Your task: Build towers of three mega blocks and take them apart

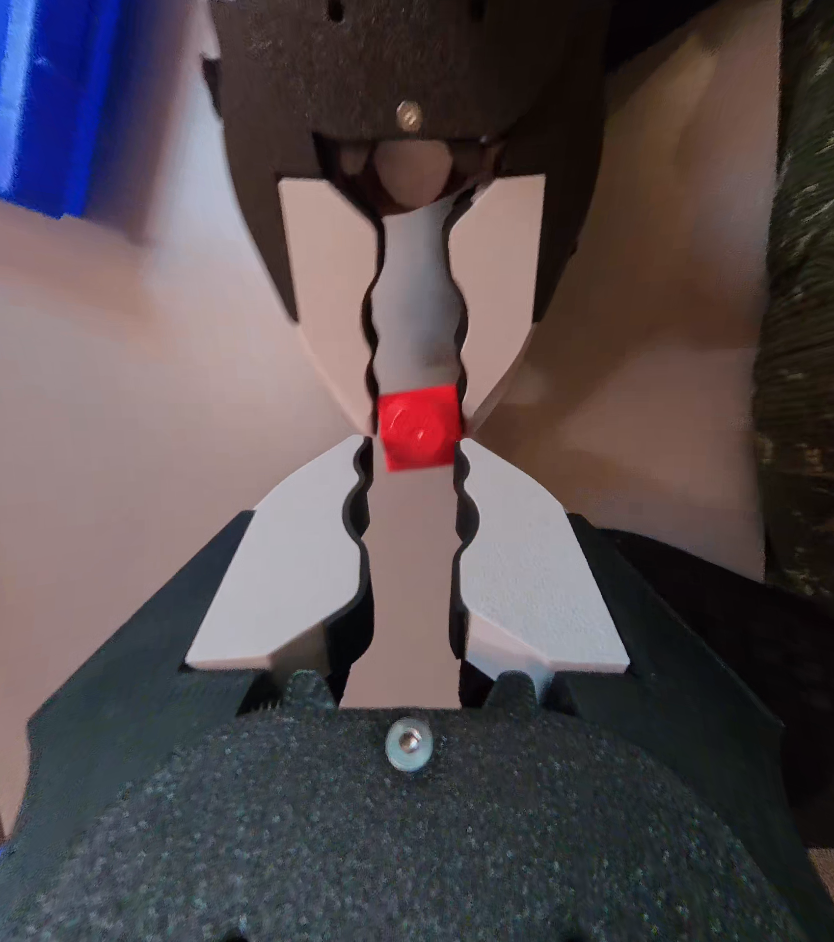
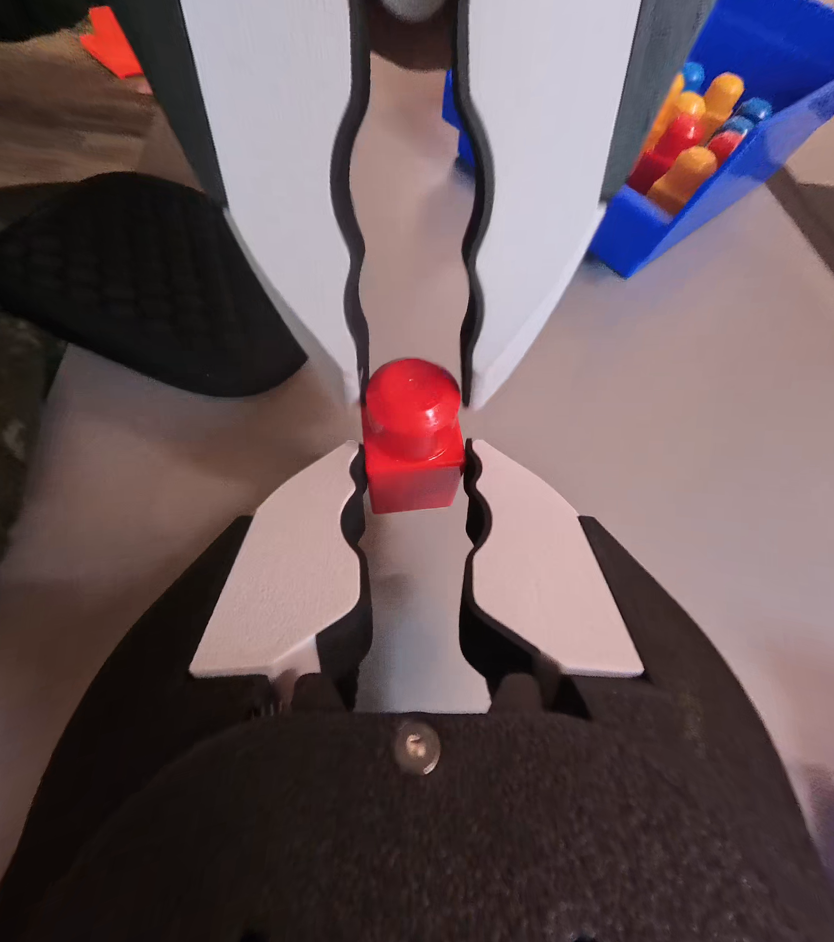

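Gripping one red block [image 1: 419, 433] tip to tip, left tongs [image 1: 415, 448], right tongs [image 2: 413, 461]

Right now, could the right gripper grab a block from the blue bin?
Probably not yet. The right gripper is shut on a red block, with the left gripper at its stud. The way to the blue bin looks free once it lets go.

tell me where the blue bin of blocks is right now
In the right wrist view the blue bin sits on the table at upper right, just beyond the left gripper, which faces it tip to tip over the red block.
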Demonstrator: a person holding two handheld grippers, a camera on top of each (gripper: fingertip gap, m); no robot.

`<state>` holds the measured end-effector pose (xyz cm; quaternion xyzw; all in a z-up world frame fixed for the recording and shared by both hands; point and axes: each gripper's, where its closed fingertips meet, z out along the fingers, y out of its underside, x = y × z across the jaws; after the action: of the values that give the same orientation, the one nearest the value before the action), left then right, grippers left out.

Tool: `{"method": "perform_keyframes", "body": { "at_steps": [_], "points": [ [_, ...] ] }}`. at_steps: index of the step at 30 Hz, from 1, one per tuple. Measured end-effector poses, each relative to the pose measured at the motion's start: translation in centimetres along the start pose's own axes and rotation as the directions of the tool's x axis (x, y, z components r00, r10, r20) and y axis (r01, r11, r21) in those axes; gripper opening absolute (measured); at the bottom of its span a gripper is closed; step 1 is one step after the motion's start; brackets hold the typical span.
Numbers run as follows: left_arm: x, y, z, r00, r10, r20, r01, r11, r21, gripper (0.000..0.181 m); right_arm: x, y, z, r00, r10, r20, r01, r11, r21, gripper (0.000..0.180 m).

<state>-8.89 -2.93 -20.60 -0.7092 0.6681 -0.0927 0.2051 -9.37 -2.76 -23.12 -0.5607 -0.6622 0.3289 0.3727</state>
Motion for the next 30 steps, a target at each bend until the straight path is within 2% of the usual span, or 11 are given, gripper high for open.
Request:
{"method": "perform_keyframes", "body": {
  "at_steps": [2,4,7,9,12,16,18,24,26,30],
  "points": [
    [-2.2,1.1,-1.4,0.996,-0.039,0.086,0.038,0.999,0.019,0.034,0.3,0.7,0.0,1.0,0.02,0.005,-0.02,1.0,-0.012,0.037],
    [-5.6,3.0,-3.8,0.972,-0.142,0.185,0.13,0.989,0.075,0.035,0.5,2.2,0.3,0.999,0.04,0.016,-0.039,0.997,-0.071,0.037],
    [-12.2,8.8,-8.0,0.861,-0.348,0.372,0.313,0.938,0.151,0.037,0.5,4.1,0.9,0.999,0.051,0.02,-0.047,0.985,-0.163,0.037],
    [-15.2,13.4,-9.9,0.768,-0.496,0.406,0.447,0.868,0.216,0.04,0.5,4.4,1.0,0.998,0.059,0.024,-0.054,0.984,-0.172,0.037],
    [-16.7,19.2,-9.9,0.647,-0.681,0.342,0.632,0.73,0.258,0.044,0.5,4.4,1.1,0.998,0.057,0.023,-0.052,0.984,-0.171,0.037],
    [-17.0,24.7,-7.4,0.579,-0.709,0.403,0.726,0.673,0.143,0.05,0.5,4.3,1.2,0.998,0.064,0.028,-0.059,0.985,-0.162,0.037],
    [-17.2,25.8,-6.0,0.556,-0.721,0.414,0.754,0.647,0.113,0.051,0.5,4.3,1.2,0.998,0.064,0.028,-0.059,0.986,-0.159,0.037],
    [-18.5,24.9,-3.3,0.598,-0.679,0.426,0.708,0.696,0.118,0.045,0.5,4.3,1.2,0.998,0.062,0.031,-0.057,0.987,-0.15,0.037],
    [-18.8,25.3,-2.5,0.607,-0.656,0.45,0.698,0.71,0.093,0.035,0.5,4.3,1.2,0.998,0.06,0.033,-0.055,0.987,-0.149,0.037],
    [-18.8,24.6,-4.2,0.611,-0.631,0.478,0.675,0.731,0.103,0.035,0.5,4.3,1.1,0.997,0.065,0.035,-0.059,0.987,-0.148,0.037]
  ]
}}
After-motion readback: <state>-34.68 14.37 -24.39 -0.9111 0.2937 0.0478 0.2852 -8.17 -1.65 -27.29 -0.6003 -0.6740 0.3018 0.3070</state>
